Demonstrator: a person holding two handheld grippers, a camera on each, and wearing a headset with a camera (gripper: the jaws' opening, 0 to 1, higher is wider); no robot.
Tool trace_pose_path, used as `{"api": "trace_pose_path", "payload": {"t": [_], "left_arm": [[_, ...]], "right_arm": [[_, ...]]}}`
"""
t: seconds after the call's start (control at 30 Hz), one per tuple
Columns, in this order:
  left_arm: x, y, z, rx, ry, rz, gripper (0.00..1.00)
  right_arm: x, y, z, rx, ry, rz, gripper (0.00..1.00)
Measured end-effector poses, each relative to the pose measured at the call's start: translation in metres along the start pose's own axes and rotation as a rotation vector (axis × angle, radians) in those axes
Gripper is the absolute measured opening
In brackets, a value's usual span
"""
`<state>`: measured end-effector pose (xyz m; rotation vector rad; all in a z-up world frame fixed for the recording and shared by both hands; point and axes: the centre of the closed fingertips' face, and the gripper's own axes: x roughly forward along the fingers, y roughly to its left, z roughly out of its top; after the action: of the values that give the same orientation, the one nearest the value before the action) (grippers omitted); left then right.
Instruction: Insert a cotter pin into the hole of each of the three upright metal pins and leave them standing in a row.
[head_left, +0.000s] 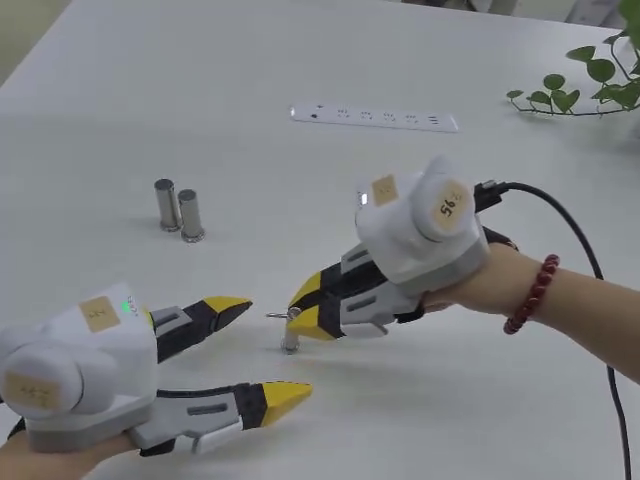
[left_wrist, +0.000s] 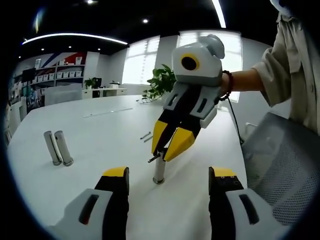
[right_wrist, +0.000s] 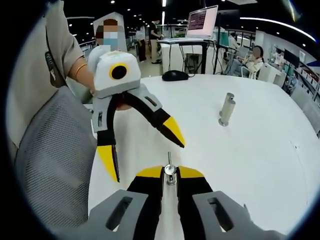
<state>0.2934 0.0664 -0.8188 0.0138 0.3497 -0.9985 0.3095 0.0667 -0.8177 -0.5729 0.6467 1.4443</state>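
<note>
Right gripper pinched cotter pin, lying level, at top of upright pin; left gripper spread, just beside.

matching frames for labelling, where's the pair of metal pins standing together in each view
Head view: pair of metal pins left of centre, upper half.
Left gripper view: far left, mid-height.
Right gripper view: right of centre, upper half, one overlapping the other.
Shared landmark: the left gripper, jaws open, seen in all three.
</note>
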Motion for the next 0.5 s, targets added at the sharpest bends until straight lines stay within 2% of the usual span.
{"api": "trace_pose_path", "payload": {"t": [0.23, 0.5], "left_arm": [[-0.005, 0.0, -0.001, -0.006, 0.006, -0.002, 0.68], [-0.015, 0.002, 0.003, -0.018, -0.006, 0.015, 0.71]], "right_arm": [[0.002, 0.001, 0.001, -0.012, -0.009, 0.014, 0.1], [0.004, 0.001, 0.004, -0.03, -0.01, 0.022, 0.1]]}}
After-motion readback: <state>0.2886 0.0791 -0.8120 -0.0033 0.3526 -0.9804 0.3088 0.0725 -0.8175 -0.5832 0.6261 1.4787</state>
